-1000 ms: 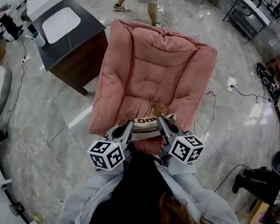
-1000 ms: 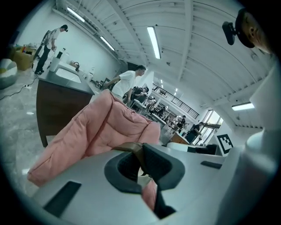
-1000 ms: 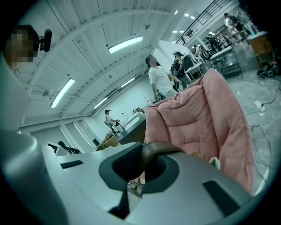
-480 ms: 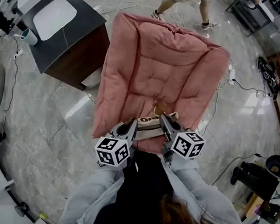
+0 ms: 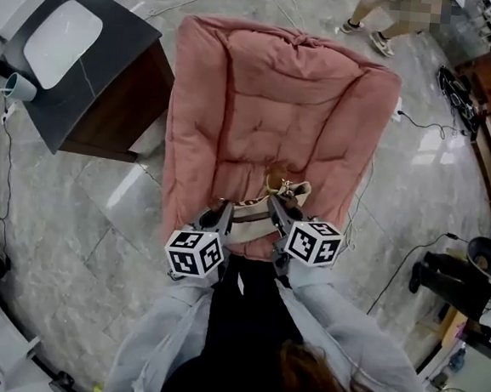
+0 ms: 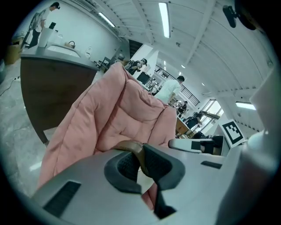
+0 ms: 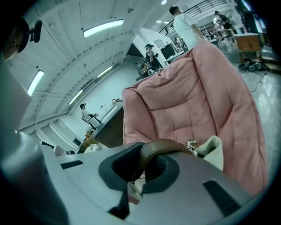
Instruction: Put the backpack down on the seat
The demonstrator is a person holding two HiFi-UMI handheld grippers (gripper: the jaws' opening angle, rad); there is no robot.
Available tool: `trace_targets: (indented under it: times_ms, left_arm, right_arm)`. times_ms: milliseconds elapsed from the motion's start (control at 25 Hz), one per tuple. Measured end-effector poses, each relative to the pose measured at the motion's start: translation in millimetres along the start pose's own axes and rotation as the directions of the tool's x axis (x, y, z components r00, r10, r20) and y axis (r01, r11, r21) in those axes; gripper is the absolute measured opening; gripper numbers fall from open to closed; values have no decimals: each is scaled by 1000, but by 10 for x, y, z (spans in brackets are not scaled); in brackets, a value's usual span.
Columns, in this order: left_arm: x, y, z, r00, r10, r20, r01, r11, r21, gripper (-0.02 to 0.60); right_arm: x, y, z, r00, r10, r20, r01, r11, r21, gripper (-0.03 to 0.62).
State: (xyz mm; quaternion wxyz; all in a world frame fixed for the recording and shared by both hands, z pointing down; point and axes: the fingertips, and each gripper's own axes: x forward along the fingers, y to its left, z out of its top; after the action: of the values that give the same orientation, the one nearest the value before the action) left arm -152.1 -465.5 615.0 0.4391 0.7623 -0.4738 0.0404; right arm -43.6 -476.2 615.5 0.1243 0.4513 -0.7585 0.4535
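Observation:
A cream backpack (image 5: 257, 213) with brown straps hangs between my two grippers over the front edge of the pink cushioned seat (image 5: 270, 108). My left gripper (image 5: 223, 221) is shut on a brown strap (image 6: 127, 146), pinched between its dark pads (image 6: 125, 169). My right gripper (image 5: 276, 212) is shut on the other brown strap (image 7: 164, 147); a metal ring and cream fabric (image 7: 213, 151) show beside it. The pink seat (image 6: 127, 110) fills both gripper views ahead, with its padded back (image 7: 189, 92) rising behind.
A dark cabinet with a white sink top (image 5: 65, 56) stands left of the seat. Cables and a power strip (image 5: 398, 115) lie on the marble floor to the right. A person's legs (image 5: 384, 28) show at the far top. Black gear (image 5: 456, 282) sits at right.
Both grippers have carried the backpack forward over the seat's front edge. The view has shifted, so the seat sits higher and nearer. The person at the back walked right.

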Motion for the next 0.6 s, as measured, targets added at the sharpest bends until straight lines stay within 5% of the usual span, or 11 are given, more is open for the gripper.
trace_targets:
  times_ms: [320, 600]
  left_arm:
    - [360, 352, -402, 983, -40, -178, 31, 998, -55, 21]
    - [505, 404, -428, 975, -78, -208, 62, 994, -86, 21]
  right_arm:
    - [292, -340, -344, 994, -107, -37, 112, 974, 195, 9]
    - [437, -500, -363, 991, -129, -40, 135, 961, 242, 9]
